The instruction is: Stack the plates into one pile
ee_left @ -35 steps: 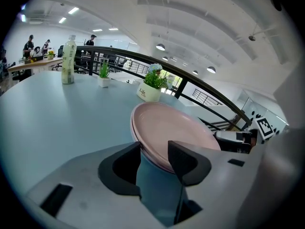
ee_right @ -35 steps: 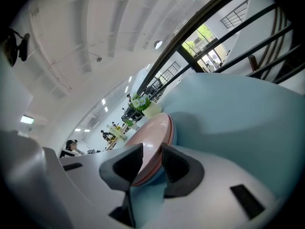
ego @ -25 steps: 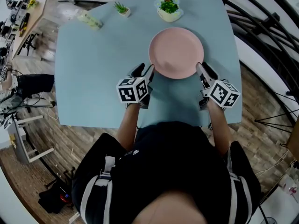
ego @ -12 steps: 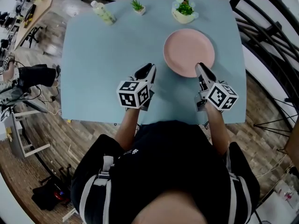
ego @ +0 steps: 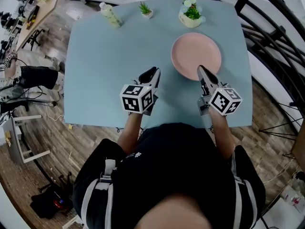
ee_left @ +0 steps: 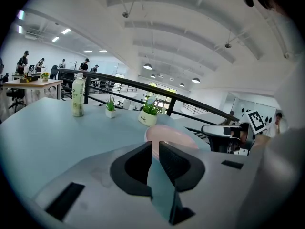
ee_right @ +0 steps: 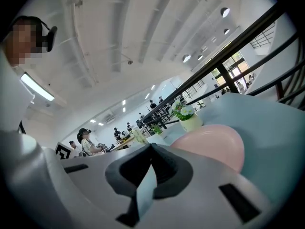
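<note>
Cream pot (ego: 190, 19) at far edge of table (ego: 100, 75): white flowers, green leaves. Small white pot (ego: 147, 14) to its left: spiky green plant. Bottle (ego: 110, 15) further left, upright, white cap, pale contents.

Plate (ego: 196, 54): pink, round, plain, flat on table, right of centre, near flower pot.

Right gripper (ego: 200, 69): jaws together, nothing between; tips over plate's near rim in head view, contact unclear.

Left gripper (ego: 154, 72): jaws just been closing, thin slit left, nothing between; left of plate, apart from it.
</note>
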Demonstrator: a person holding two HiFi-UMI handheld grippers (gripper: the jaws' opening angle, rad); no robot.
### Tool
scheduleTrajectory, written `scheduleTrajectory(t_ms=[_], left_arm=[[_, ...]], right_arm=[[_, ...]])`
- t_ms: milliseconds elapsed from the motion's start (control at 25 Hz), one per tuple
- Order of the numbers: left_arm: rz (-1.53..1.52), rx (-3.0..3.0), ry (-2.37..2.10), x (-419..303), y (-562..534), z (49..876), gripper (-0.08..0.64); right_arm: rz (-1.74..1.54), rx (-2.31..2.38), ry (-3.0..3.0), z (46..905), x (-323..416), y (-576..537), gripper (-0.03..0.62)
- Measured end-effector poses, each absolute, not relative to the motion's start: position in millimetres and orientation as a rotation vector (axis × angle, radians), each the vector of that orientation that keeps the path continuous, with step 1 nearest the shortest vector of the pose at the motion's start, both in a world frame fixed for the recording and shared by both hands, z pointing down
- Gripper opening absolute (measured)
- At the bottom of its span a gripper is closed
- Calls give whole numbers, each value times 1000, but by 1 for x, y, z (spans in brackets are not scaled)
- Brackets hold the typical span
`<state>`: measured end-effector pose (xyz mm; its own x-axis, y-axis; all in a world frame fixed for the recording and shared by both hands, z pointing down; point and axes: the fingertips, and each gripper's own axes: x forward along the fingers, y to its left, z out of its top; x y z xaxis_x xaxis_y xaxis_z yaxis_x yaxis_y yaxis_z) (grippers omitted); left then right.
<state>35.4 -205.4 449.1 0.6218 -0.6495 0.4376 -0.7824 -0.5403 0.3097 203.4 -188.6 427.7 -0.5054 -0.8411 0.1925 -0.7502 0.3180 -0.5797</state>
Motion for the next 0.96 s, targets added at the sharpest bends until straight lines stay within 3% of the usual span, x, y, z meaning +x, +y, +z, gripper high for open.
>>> scheduleTrajectory(t_ms=[960], left_arm=[[357,2400,-1070,28,-216,446,52]], right_arm=[[-988,-1430,2450,427,175,-195,2]])
